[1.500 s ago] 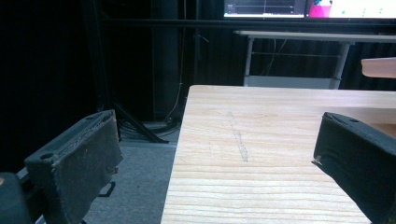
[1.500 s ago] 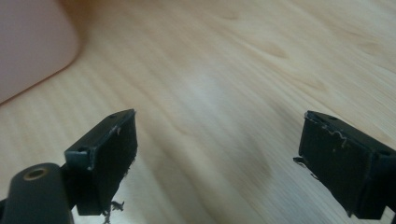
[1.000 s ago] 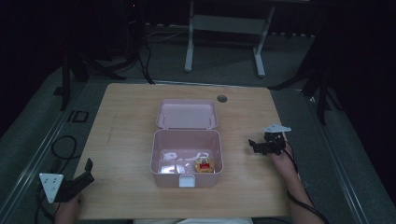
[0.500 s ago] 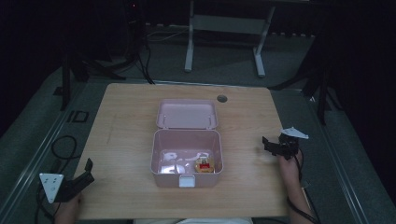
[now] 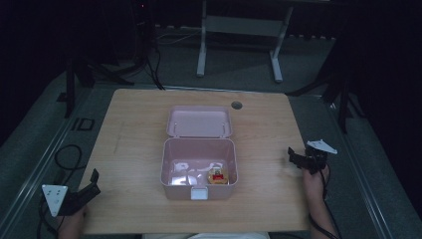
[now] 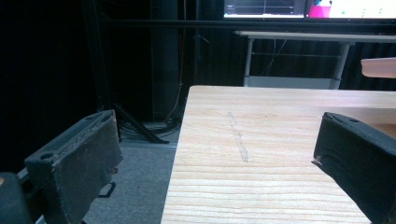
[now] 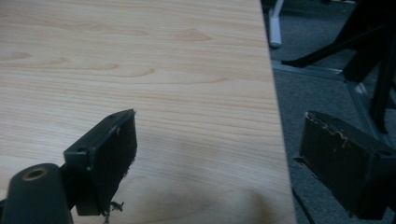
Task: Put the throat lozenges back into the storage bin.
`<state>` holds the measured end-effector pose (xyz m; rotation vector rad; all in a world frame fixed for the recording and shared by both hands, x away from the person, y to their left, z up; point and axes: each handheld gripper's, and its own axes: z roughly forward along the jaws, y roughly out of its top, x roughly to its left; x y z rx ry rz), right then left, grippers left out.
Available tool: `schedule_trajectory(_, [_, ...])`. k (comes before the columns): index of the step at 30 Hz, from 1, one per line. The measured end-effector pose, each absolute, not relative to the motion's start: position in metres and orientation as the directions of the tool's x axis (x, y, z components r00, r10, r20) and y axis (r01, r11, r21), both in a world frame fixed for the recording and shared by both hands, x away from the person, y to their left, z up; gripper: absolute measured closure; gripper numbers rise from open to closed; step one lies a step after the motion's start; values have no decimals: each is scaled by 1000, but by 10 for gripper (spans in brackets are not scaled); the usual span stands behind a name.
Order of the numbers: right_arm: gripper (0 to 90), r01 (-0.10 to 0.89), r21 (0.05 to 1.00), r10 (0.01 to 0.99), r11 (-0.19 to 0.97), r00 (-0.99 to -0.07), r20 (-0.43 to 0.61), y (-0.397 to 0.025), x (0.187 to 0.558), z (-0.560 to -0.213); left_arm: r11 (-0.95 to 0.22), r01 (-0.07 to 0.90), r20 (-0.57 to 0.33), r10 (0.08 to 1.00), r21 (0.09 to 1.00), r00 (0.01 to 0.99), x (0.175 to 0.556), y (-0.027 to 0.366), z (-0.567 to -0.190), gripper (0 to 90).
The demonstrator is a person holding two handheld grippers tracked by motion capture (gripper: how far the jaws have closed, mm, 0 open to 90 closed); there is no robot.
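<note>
A pink box (image 5: 199,174) stands open at the middle of the wooden table (image 5: 134,134), its lid (image 5: 199,122) leaning back. Inside lie clear wrapping and a small red and yellow item (image 5: 217,176) at the right. My left gripper (image 5: 88,186) hangs open over the table's front left corner, nothing between its jaws (image 6: 219,163). My right gripper (image 5: 297,158) is open at the table's right edge, level with the box, holding nothing (image 7: 215,154). The box lid's corner (image 6: 379,66) peeks in at the right of the left gripper view.
A round cable hole (image 5: 237,105) sits near the table's far edge. Beyond the table are a white desk frame (image 5: 239,30) and dark stands. Cables (image 5: 64,159) lie on the grey floor at the left. The floor drops off right of the right gripper (image 7: 322,93).
My right gripper has drawn away from the box, moving right to the table's right edge. The left gripper and the box have stayed put.
</note>
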<state>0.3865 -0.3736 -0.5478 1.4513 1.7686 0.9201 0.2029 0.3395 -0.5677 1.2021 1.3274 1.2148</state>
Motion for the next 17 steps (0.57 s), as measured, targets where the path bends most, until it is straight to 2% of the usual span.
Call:
schedule_trajectory(7, [110,519,845,989,129,-124,-75,-375,386,-549,31,64,-26,996,998,-80,203,340,-568,11])
schedule_trajectory(17, [110,534,836,989,123,-131,-61,-375,388,-551,31,64,-26,997,997,-79,203,340,-568,11])
